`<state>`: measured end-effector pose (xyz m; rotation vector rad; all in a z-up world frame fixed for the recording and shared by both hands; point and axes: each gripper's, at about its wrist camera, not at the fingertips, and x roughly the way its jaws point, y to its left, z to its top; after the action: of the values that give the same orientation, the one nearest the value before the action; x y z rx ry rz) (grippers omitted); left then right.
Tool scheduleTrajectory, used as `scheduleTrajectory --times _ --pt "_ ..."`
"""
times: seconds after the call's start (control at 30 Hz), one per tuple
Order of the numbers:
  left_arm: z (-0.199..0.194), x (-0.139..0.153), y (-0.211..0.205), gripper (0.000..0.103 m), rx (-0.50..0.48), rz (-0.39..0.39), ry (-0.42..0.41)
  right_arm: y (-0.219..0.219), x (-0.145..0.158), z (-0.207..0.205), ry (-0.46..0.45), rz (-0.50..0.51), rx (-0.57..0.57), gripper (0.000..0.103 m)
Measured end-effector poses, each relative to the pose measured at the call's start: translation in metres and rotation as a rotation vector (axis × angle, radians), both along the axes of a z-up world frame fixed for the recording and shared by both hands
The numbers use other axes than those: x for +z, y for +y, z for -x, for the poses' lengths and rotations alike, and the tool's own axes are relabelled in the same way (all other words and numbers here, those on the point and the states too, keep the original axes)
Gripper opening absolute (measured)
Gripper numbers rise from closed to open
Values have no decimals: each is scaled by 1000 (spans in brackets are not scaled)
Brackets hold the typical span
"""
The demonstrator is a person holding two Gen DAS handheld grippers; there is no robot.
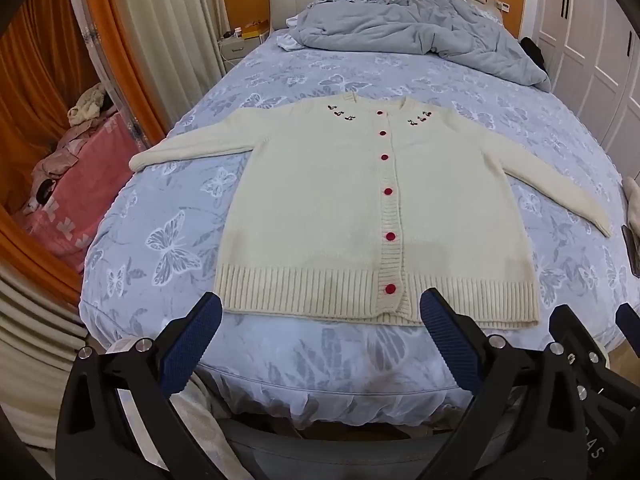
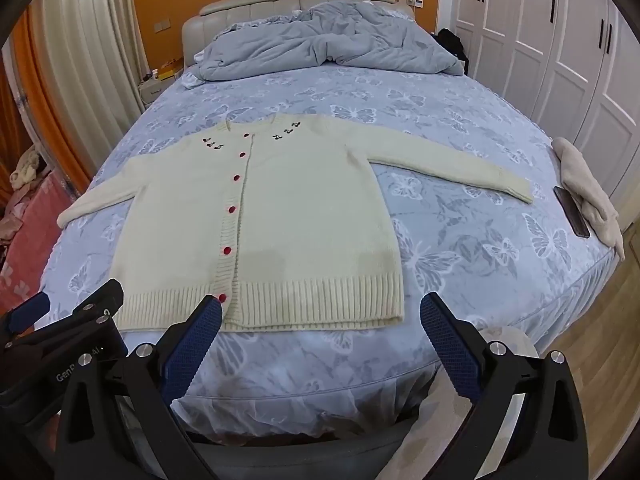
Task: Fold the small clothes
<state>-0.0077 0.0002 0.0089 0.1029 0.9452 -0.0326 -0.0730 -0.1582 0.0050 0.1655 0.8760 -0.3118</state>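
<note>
A cream knitted cardigan [image 1: 320, 200] with red buttons lies flat and face up on the blue butterfly bedsheet [image 1: 168, 240], sleeves spread out to both sides. It also shows in the right wrist view [image 2: 304, 216]. My left gripper [image 1: 320, 312] is open and empty, hovering at the foot of the bed just short of the ribbed hem. My right gripper [image 2: 320, 312] is open and empty, beside the left one, near the hem's right part. The right gripper's body shows at the left wrist view's right edge [image 1: 580, 340], and the left gripper's body at the right wrist view's left edge [image 2: 80, 320].
A crumpled grey duvet [image 2: 320, 40] lies at the headboard. A beige garment [image 2: 588, 188] and a dark phone [image 2: 572, 212] lie at the bed's right edge. White wardrobes [image 2: 560, 40] stand on the right. A pink cloth pile [image 1: 80, 184] and curtains are on the left.
</note>
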Motion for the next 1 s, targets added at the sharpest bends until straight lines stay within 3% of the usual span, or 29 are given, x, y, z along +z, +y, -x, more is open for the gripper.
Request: scheduleTrajectory --times 1.0 --pt "7 6 8 96 7 -8 -16 1 3 9 -17 10 1 98"
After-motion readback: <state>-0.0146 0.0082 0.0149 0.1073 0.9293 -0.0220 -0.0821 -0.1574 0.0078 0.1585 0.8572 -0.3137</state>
